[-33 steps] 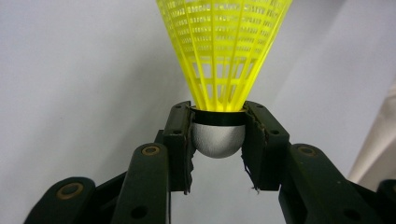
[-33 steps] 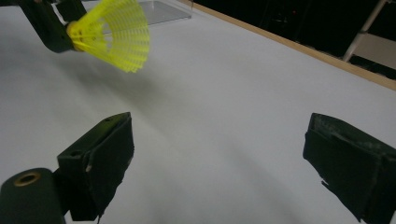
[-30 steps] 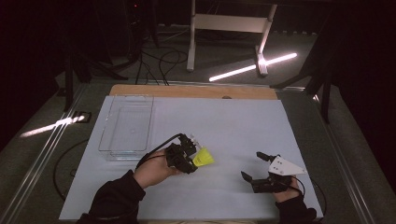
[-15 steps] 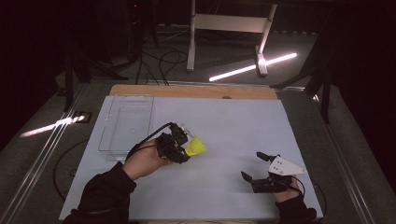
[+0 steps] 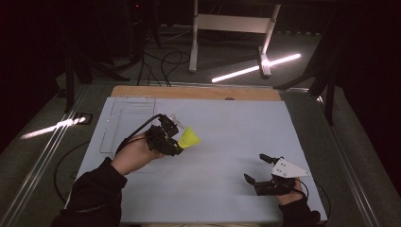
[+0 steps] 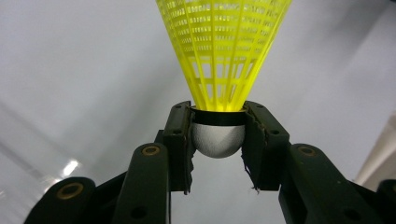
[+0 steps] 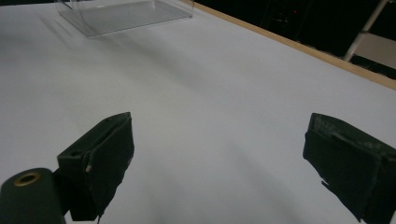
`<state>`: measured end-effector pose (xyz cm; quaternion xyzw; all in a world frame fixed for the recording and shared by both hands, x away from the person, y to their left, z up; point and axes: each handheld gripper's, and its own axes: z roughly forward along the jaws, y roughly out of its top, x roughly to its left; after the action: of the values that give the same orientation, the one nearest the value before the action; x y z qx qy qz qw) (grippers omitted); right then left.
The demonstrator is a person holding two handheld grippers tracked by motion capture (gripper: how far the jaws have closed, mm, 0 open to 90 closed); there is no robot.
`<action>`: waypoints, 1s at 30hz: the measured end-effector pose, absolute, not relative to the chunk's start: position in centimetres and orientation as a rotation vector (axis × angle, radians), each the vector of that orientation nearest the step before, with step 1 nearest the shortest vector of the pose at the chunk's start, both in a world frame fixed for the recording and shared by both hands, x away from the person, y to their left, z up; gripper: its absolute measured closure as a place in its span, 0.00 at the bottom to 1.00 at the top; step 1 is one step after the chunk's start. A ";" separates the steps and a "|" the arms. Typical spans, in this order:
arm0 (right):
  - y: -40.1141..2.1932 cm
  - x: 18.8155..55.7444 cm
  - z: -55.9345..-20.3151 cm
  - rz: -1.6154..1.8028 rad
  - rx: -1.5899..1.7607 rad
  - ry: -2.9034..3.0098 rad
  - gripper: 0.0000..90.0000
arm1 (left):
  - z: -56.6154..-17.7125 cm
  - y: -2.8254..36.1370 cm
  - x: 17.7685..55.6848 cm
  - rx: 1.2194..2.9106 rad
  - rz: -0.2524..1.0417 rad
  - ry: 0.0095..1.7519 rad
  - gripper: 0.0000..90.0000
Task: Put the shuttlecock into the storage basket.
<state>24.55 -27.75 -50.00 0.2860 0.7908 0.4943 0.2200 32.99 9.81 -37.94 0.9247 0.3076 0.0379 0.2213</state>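
While the dark room (image 5: 56, 42) surrounds the white table (image 5: 236, 127), a clear tray (image 5: 125, 125) sits at ten o'clock. Left gripper (image 5: 170, 142), just beside it, pinches the yellow shuttlecock (image 5: 188, 138) by its cork, skirt pointing three o'clock. Right gripper (image 5: 257, 170) gapes empty at five o'clock.

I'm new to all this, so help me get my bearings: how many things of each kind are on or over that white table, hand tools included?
Yellow shuttlecocks: 1, clamped by its white cork in the left gripper
Clear plastic boxes: 1
Handheld grippers: 2, counting the right gripper, which is open
Total: 4
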 end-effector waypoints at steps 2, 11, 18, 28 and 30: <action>-27.7 24.6 -50.0 1.368 0.792 2.188 0.10 | -37.6 10.3 33.2 2.543 0.106 0.860 0.73; -27.7 24.6 -50.0 1.367 0.792 2.189 0.10 | -36.6 12.2 34.0 2.522 0.133 0.895 0.73; -27.7 24.6 -50.1 1.369 0.793 2.188 0.10 | -36.2 14.0 34.7 2.496 0.157 0.942 0.73; -27.6 24.6 -50.1 1.368 0.793 2.190 0.10 | -35.6 16.4 35.2 2.458 0.181 1.006 0.73; -27.6 24.6 -50.1 1.368 0.792 2.190 0.10 | -35.5 16.9 35.3 2.459 0.190 1.018 0.73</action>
<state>24.61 -27.64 -50.08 0.2861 0.7913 0.4942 0.2185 35.31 16.88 -35.52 0.8960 0.3709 0.0691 0.2344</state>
